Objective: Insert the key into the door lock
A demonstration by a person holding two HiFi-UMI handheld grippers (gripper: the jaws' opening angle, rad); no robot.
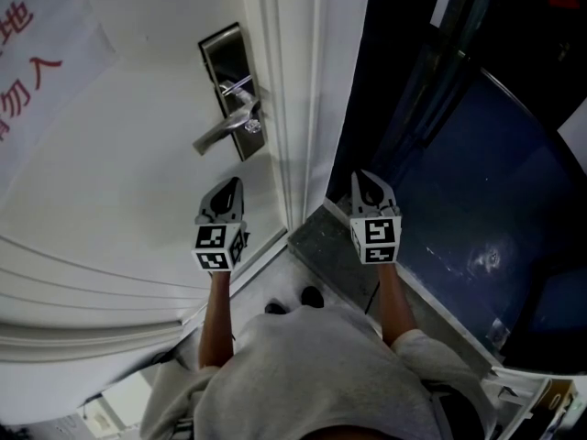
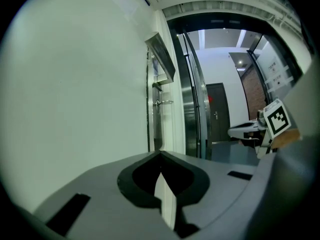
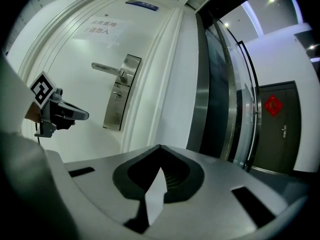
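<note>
**Both tongs clenched and empty, short of the lock plate**

Head view: on the white door point(image 1: 138, 200), the lock plate point(image 1: 223, 58) with its lever point(image 1: 218, 136). Just under the lever, standing out of the lock plate, a small bright piece point(image 1: 252, 126), key or knob not to be told. Below the lock plate and apart from it, the left gripper point(image 1: 234, 183), tips toward it. Lower right of the lock plate, past the door frame point(image 1: 298, 108), the right gripper point(image 1: 360, 176) before dark glass point(image 1: 459, 200).

Left gripper view: left gripper point(image 2: 160, 154) with jaws pressed tip to tip, nothing between. Ahead, the lock plate point(image 2: 161, 59) seen edge-on, the small bright piece point(image 2: 164, 102) jutting out under it. Right of the lock plate, the right gripper point(image 2: 232, 131).

Right gripper view: right gripper point(image 3: 160, 146) squeezed closed, empty. Up and left, the lock plate point(image 3: 122, 91) face-on, lever point(image 3: 107, 68) pointing left. Lower left of the lock plate, clear of it, the left gripper point(image 3: 85, 115). Above the lock plate, a paper notice point(image 3: 102, 26)
</note>
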